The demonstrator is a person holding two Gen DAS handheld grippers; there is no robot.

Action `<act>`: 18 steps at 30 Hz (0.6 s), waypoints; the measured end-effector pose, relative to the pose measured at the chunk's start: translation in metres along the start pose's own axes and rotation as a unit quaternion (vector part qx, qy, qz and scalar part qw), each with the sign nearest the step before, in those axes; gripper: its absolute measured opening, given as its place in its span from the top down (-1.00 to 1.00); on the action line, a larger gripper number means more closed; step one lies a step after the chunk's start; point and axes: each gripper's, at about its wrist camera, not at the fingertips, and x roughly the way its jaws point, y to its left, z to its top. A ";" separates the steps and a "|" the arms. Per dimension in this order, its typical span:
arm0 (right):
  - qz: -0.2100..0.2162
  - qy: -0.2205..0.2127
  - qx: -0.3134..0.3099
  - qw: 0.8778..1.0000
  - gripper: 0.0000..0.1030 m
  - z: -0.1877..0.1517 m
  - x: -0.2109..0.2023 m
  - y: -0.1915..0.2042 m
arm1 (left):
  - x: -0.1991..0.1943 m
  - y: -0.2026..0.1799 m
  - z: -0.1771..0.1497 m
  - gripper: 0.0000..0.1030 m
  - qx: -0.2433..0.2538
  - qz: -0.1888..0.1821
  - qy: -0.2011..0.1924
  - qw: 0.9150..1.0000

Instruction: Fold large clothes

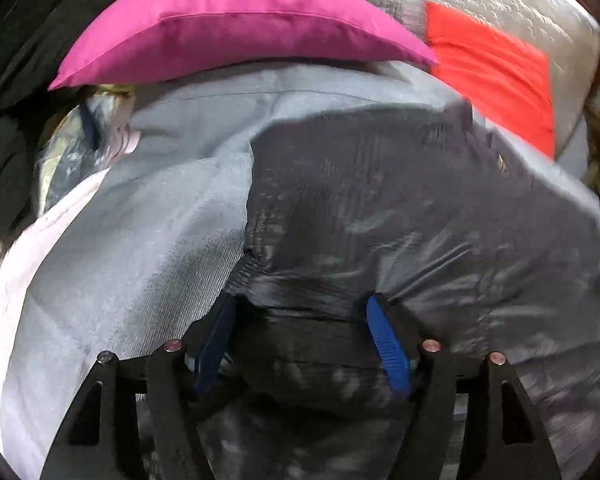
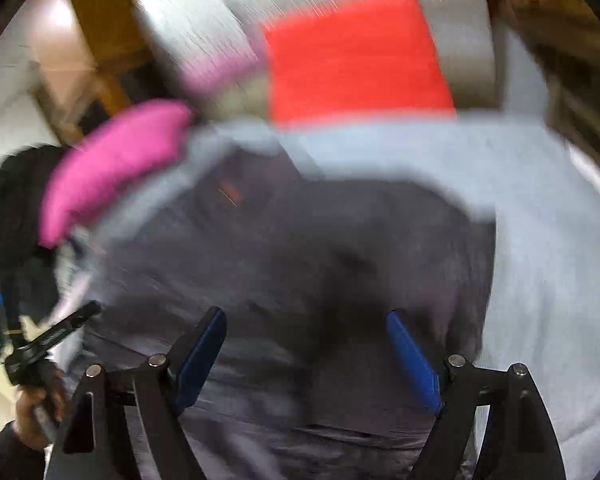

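Observation:
A large dark grey garment (image 1: 380, 208) lies spread on a light blue-grey sheet (image 1: 140, 240). It also shows, blurred, in the right wrist view (image 2: 280, 260). My left gripper (image 1: 300, 304) is open, its blue pads (image 1: 388, 344) spread wide, with an edge of the dark garment lying between and over them. My right gripper (image 2: 306, 320) is open and empty, just above the garment's near part. The left gripper (image 2: 56, 336) and the hand holding it show at the far left of the right wrist view.
A magenta pillow (image 1: 228, 28) lies at the far edge of the sheet, also visible in the right wrist view (image 2: 108, 168). A red cloth (image 1: 496, 76) rests on a silvery-grey quilt (image 1: 500, 0) at the back right. Wooden furniture (image 2: 96, 20) stands behind. Dark clothing (image 1: 16, 80) lies at left.

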 end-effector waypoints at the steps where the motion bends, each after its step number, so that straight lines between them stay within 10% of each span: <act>1: 0.003 -0.012 -0.008 1.000 -0.65 -0.006 0.004 -0.002 | -0.003 0.002 -0.003 -0.36 0.006 0.001 -0.006 1.000; 15: 0.024 -0.090 -0.054 0.994 -0.65 0.037 -0.025 0.060 | -0.030 -0.047 0.015 -0.38 0.013 -0.021 -0.058 0.998; 18: -0.041 -0.083 -0.087 0.992 -0.65 0.040 -0.002 0.081 | -0.015 -0.071 0.005 -0.40 0.045 0.019 -0.050 0.998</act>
